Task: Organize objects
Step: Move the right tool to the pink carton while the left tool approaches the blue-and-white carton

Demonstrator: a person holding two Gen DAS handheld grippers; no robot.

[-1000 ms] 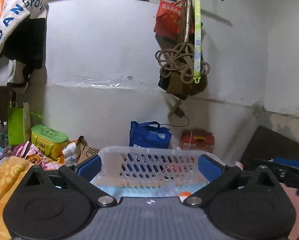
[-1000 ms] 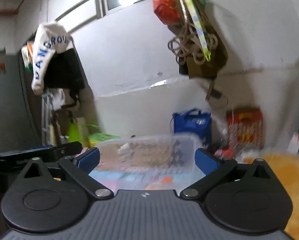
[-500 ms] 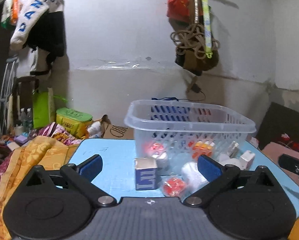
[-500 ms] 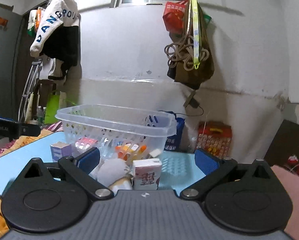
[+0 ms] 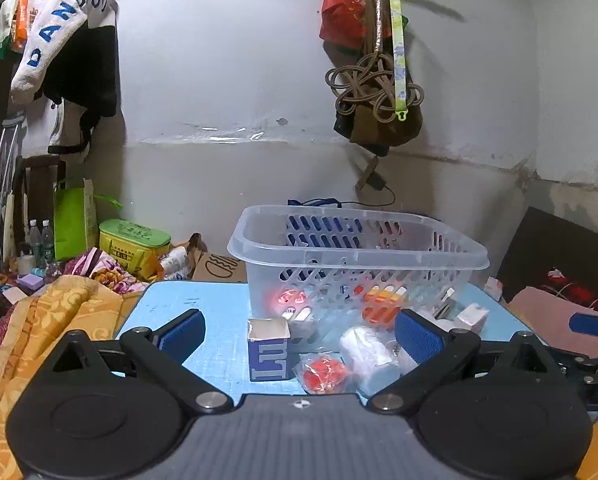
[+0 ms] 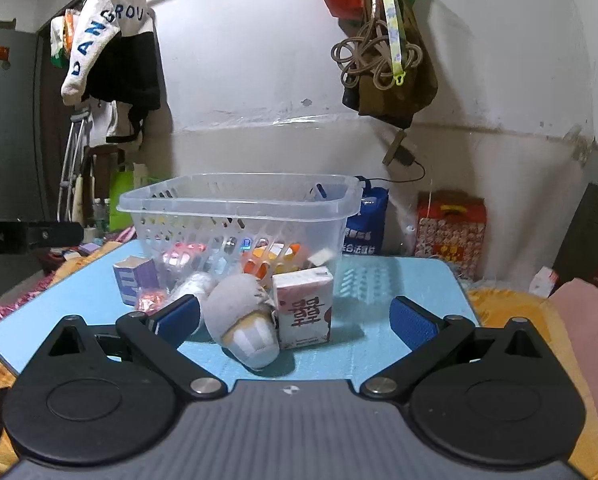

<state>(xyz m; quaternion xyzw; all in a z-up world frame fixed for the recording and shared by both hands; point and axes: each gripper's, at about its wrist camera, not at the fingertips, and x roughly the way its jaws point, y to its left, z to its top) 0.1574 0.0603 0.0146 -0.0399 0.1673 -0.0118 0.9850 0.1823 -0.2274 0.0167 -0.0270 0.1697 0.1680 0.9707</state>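
A clear slotted plastic basket (image 5: 357, 252) stands on a light blue table (image 5: 203, 316); it also shows in the right wrist view (image 6: 239, 204). In front of it lie a blue-and-white carton (image 5: 269, 354), a red wrapped sweet (image 5: 323, 372) and a white roll (image 5: 369, 354). The right wrist view shows a grey plush toy (image 6: 241, 324), a pink-and-white carton (image 6: 305, 308) and the small blue carton (image 6: 133, 284). My left gripper (image 5: 299, 338) is open and empty, short of the objects. My right gripper (image 6: 295, 320) is open and empty, with the plush and the pink carton seen between its fingers.
An orange blanket (image 5: 39, 320) lies left of the table. A green box (image 5: 135, 242) and bottles (image 5: 39, 240) stand at the back left. A blue bag (image 6: 365, 220) and a red gift box (image 6: 449, 224) stand behind the table. Bags and rope (image 5: 375, 92) hang on the wall.
Both views have risen and tilted down, so the table top and the objects before the basket have come into sight. Both grippers have stayed open.
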